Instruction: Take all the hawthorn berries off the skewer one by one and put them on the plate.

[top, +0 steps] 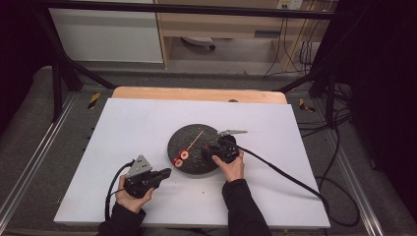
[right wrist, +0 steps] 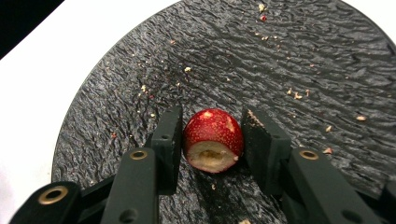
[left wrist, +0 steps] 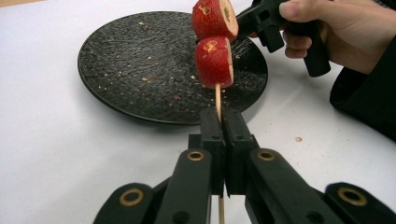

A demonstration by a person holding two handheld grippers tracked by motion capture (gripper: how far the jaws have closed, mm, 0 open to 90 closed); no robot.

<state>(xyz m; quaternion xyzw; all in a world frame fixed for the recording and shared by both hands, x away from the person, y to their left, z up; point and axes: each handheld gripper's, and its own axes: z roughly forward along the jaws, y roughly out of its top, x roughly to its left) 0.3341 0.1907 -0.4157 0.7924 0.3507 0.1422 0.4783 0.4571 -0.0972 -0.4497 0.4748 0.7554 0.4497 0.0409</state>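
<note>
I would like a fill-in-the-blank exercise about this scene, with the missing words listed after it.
1. The left claw is shut on a thin wooden ____.
2. The skewer carries ____ red fruit pieces.
3. The loose fruit piece between the jaws of the right claw lies on a black ____.
4. The plate rests on a ____ table.

Missing words: skewer; two; plate; white

Skewer base hidden between closed jaws; plate cut off at top right edge; third fruit piece too small in high view.
</note>
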